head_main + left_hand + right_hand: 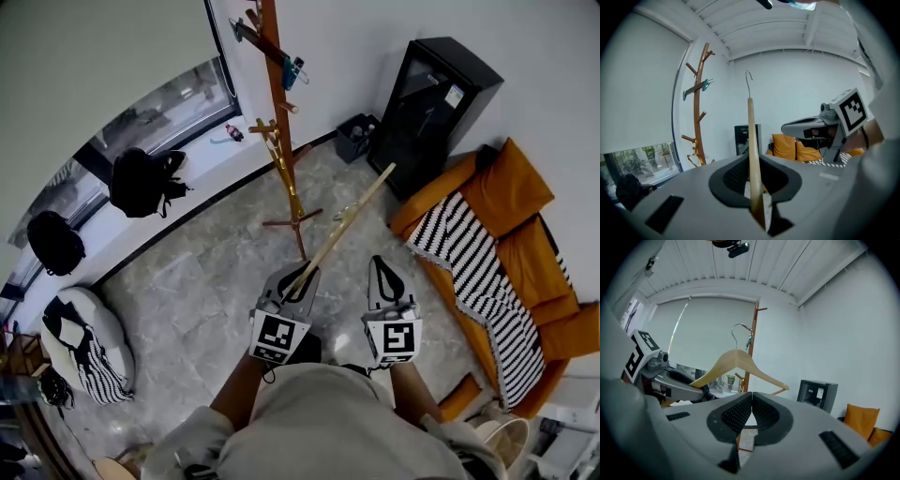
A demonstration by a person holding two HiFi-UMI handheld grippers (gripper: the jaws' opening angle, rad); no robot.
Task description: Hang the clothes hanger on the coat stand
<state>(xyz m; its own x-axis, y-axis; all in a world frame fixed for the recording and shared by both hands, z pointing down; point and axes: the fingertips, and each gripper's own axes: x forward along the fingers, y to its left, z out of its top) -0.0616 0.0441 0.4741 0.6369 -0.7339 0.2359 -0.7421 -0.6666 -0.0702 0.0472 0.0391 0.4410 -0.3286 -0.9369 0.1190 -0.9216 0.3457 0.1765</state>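
Observation:
A pale wooden clothes hanger (343, 228) with a metal hook is clamped by one arm end in my left gripper (298, 280). In the left gripper view the hanger (751, 140) stands edge-on between the pads, its hook at the top. The brown wooden coat stand (281, 103) rises ahead of both grippers near the window wall, apart from the hanger. My right gripper (387, 281) is shut and empty, beside the left one. In the right gripper view the hanger (738, 364) hangs in front of the coat stand (751, 348).
An orange sofa (525, 234) with a striped blanket lies at the right. A black cabinet (431, 103) and a small bin (354, 137) stand by the far wall. Black bags (141, 180) sit on the window ledge. A striped cushion seat (84, 347) is at the left.

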